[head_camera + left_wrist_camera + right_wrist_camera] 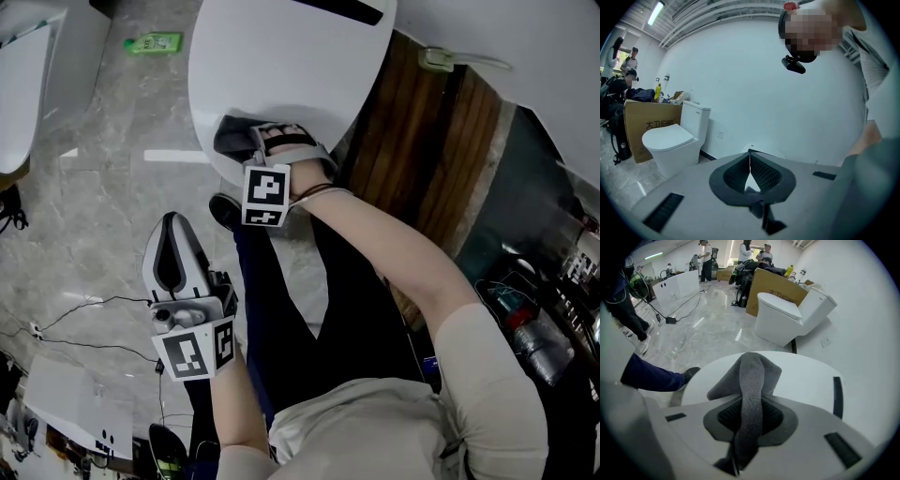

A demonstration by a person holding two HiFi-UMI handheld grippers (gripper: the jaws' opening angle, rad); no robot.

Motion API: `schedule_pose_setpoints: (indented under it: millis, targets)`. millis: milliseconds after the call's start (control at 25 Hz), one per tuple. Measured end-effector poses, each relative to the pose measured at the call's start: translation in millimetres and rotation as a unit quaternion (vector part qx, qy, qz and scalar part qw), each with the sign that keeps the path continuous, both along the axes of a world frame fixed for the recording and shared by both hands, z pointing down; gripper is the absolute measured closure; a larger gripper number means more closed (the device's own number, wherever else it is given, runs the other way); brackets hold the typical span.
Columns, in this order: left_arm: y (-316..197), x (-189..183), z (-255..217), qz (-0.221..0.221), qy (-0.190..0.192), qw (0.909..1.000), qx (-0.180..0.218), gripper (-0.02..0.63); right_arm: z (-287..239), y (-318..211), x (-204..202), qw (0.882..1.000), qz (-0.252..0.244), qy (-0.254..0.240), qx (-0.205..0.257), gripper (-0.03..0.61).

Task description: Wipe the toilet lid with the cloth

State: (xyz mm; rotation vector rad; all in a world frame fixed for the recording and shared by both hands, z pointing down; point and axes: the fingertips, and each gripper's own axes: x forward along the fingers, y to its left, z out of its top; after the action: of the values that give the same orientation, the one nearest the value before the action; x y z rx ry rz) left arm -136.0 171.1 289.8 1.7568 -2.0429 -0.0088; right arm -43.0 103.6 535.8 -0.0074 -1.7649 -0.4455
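The white toilet lid (300, 66) fills the top middle of the head view and is down. A grey cloth (228, 137) lies on the lid's front left edge, and my right gripper (251, 141) is shut on it. In the right gripper view the cloth (751, 376) runs up between the jaws and folds over onto the lid (811, 380). My left gripper (174, 234) hangs low over the floor, beside the person's dark trouser leg. In the left gripper view the left gripper (750, 161) has its jaws closed on nothing and faces a white wall.
A green bottle (153, 42) lies on the marble floor left of the toilet, and cables (84, 319) trail at lower left. A wooden panel (422, 141) runs along the toilet's right. A second toilet (787, 317) and a cardboard box (647, 131) stand further off, with people beyond.
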Motion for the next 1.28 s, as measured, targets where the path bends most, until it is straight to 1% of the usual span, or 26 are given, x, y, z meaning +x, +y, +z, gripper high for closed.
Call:
schedule_pose_setpoints:
  millis: [280, 400, 520, 760, 1040, 1200, 1280]
  targets:
    - [-9.7, -7.1, 3.8, -0.005, 0.006, 0.9999, -0.006, 0.598, -36.1, -136.2, -28.9, 0.995, 0.02, -0.02, 0.098, 0.508]
    - [-17.2, -13.0, 4.0, -0.005, 0.007, 0.9999, -0.008, 0.598, -47.7, -179.2, -38.0, 0.992, 0.028, -0.023, 0.125, 0.508]
    - [-26.0, -20.3, 3.0, -0.007, 0.007, 0.9999, -0.007, 0.598, -50.7, -210.7, -47.8, 0.989, 0.024, -0.02, 0.144, 0.508]
    - [-34.3, -33.1, 2.3, -0.012, 0.009, 0.9998, -0.01, 0.598, -46.3, -254.1, -63.5, 0.984, 0.015, -0.007, 0.176, 0.508]
    - [-36.9, -43.1, 11.1, -0.017, 0.017, 0.9995, -0.021, 0.598, -37.7, -288.4, -80.9, 0.981, 0.026, 0.005, 0.19, 0.508]
    - [-38.0, -45.4, 14.2, -0.014, 0.019, 0.9995, -0.023, 0.598, -26.3, -296.3, -81.1, 0.976, 0.021, 0.016, 0.217, 0.508]
    - [-37.1, -46.5, 16.8, -0.013, 0.022, 0.9994, -0.023, 0.598, -24.4, -295.4, -81.5, 0.973, 0.029, 0.017, 0.228, 0.509]
